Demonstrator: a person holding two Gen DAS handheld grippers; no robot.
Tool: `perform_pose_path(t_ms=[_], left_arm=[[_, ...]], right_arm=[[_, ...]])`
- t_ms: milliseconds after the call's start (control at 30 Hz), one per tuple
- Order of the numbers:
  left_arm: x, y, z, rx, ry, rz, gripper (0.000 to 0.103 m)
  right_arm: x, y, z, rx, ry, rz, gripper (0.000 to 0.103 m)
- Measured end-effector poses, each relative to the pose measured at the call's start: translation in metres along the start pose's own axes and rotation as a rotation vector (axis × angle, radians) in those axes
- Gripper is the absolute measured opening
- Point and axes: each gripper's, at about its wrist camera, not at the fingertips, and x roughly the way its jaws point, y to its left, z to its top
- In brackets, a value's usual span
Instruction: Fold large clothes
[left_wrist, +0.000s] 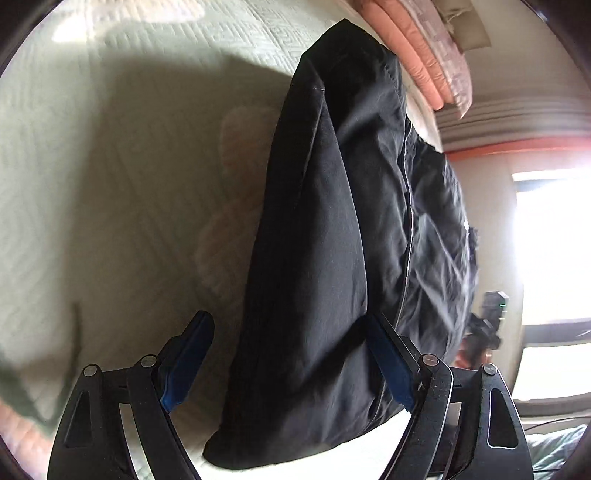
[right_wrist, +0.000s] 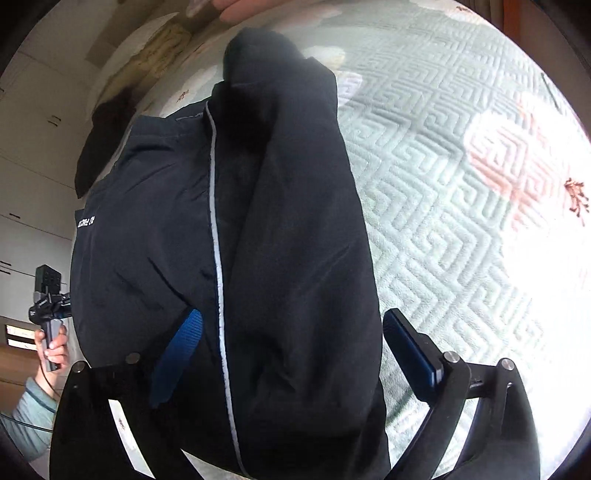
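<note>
The left gripper (left_wrist: 291, 354) has its jaws wide apart, and its two blue pads (left_wrist: 188, 362) stand on either side of a black jacket (left_wrist: 332, 258) without pressing on it; the right-hand pad seems to touch the cloth edge, but nothing is clamped. The right gripper (right_wrist: 291, 354) is also spread wide, and no cloth is pinched there: one blue pad (right_wrist: 177, 362) lies over the dark fabric and the other one (right_wrist: 410, 350) is over the bedcover. The jacket (right_wrist: 258, 258) is partly folded and lies on a pale green quilted bedcover (right_wrist: 443, 184) that has a raised maze pattern and pink flower shapes. A thin light-coloured strip (right_wrist: 218, 266) runs along the length of the garment, and small white letters (right_wrist: 85, 222) are on its chest part. In the left wrist view, folded pink bedding (left_wrist: 417, 55) lies beyond the far end of the jacket, and a bright window (left_wrist: 554, 258) is at the right. In the right wrist view, a hand (right_wrist: 55, 347) at the left edge holds the handle of the other gripper, with a grey-green sleeve (right_wrist: 29, 417) below it and white cabinets (right_wrist: 33, 147) behind.
</note>
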Motion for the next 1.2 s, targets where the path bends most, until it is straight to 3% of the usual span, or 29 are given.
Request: perform_pose_path(t_ms=[433,500,567,667,733,833,933,1033,1200], left_arm=[[0.033,0.001,0.014,-0.037,0.003,-0.172,0.087],[0.035,-0.001,0.011,-0.034,-0.007,-0.167,0.083],[0.037,-0.007,0.008,-0.032,-0.026,-0.16,0.067],[0.027,-0.022,-0.004,-0.001,-0.097,-0.144,0.045],[0.018,-0.033,-0.015,0.006,-0.144,-0.162,0.038],[-0.005,-0.047,-0.023,0.011,-0.204,-0.216,0.033],[-0.026,-0.073,-0.032,0.071,-0.25,-0.238,0.032],[-0.053,-0.098,-0.044,0.143,-0.29,-0.249,0.032],[-0.109,-0.103,-0.067,0.202,-0.342,-0.26,0.032]], right_arm=[[0.027,0.006,0.016,0.026,0.021,0.249,0.103],[0.028,0.014,0.017,0.007,0.021,0.252,0.1],[0.03,0.023,0.017,-0.018,0.01,0.241,0.097],[0.019,0.033,0.015,-0.035,-0.021,0.248,0.076],[0.01,0.04,0.012,-0.051,-0.04,0.237,0.06],[-0.007,0.055,0.008,-0.064,-0.077,0.243,0.045],[-0.028,0.077,0.003,-0.106,-0.108,0.262,0.039],[-0.044,0.11,-0.007,-0.172,-0.113,0.265,0.039],[-0.066,0.175,-0.033,-0.242,-0.108,0.29,0.039]])
